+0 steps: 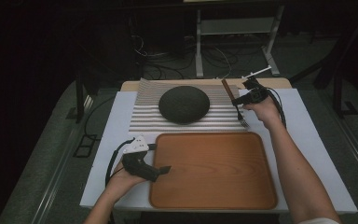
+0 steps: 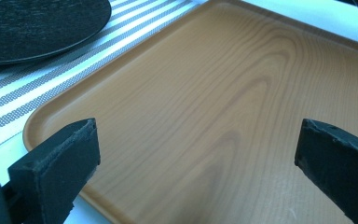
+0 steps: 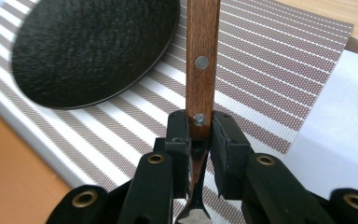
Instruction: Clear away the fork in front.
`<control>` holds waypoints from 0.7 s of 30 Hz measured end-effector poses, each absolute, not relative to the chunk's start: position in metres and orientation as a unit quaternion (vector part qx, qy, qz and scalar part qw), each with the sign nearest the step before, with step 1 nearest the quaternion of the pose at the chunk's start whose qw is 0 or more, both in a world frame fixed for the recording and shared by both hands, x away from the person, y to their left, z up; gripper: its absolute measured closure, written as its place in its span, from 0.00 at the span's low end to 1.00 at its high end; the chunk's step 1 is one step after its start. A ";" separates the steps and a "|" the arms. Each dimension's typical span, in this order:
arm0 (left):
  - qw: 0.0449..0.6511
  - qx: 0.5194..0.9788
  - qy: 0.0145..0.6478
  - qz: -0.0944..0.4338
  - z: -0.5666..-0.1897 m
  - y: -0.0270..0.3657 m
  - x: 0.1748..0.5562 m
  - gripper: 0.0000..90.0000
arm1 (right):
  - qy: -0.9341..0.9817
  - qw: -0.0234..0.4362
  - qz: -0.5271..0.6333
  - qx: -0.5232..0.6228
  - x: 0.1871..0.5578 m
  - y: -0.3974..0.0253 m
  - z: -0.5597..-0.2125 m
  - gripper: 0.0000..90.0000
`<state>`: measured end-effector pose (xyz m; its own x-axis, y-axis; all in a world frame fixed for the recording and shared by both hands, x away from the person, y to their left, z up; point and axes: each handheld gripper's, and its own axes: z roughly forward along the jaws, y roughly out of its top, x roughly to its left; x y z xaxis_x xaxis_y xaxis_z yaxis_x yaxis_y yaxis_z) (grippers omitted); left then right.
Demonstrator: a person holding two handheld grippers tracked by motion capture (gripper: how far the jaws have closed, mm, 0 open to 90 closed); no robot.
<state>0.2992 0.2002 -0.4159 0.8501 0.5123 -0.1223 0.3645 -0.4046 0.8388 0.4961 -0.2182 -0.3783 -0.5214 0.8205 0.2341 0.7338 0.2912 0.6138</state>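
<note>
tray (image 1: 261,196) bare; right gripper (image 3: 199,135) clamps fork (image 3: 202,56); left gripper (image 2: 196,154) agape.

White-covered surface (image 1: 307,140), bare wooden strip showing along its far edge. Striped grey-and-white placemat (image 1: 144,116) lies at the far middle, reaching the far edge. Dark round plate (image 1: 184,104) sits on the placemat, about centred. Wooden tray (image 1: 213,170) lies at the near middle, its near side close to the near edge, its far side just beside the placemat's near side. Tray interior bare. White cover bare along the left and right edges. Surface stands on a dark floor (image 1: 51,163).
</note>
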 end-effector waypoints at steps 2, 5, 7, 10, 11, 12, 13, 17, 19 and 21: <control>0.479 0.833 0.264 0.077 -0.416 0.200 0.299 0.00 | 0.799 0.063 0.358 0.480 0.487 -0.225 -0.377 0.86; 0.480 0.833 0.265 0.076 -0.416 0.200 0.299 0.00 | 0.797 0.063 0.366 0.476 0.478 -0.229 -0.376 0.86; 0.479 0.833 0.266 0.077 -0.415 0.200 0.299 0.00 | 0.796 0.063 0.370 0.475 0.474 -0.230 -0.375 0.86; 0.482 0.830 0.272 0.075 -0.415 0.201 0.299 0.00 | 0.792 0.064 0.392 0.465 0.461 -0.233 -0.373 0.86; 0.482 0.830 0.272 0.075 -0.415 0.201 0.299 0.00 | 0.792 0.064 0.392 0.465 0.461 -0.233 -0.373 0.86; 0.482 0.829 0.273 0.075 -0.415 0.201 0.299 0.00 | 0.790 0.061 0.402 0.459 0.453 -0.234 -0.373 0.86; 0.482 0.829 0.274 0.075 -0.415 0.201 0.299 0.00 | 0.790 0.061 0.402 0.459 0.453 -0.234 -0.373 0.86; 0.485 0.826 0.277 0.072 -0.415 0.201 0.299 0.00 | 0.789 0.060 0.415 0.449 0.439 -0.235 -0.373 0.86; 0.485 0.827 0.276 0.071 -0.416 0.201 0.299 0.00 | 0.789 0.061 0.421 0.444 0.430 -0.236 -0.372 0.86; 0.485 0.826 0.278 0.071 -0.416 0.200 0.300 0.00 | 0.791 0.061 0.424 0.436 0.422 -0.235 -0.372 0.86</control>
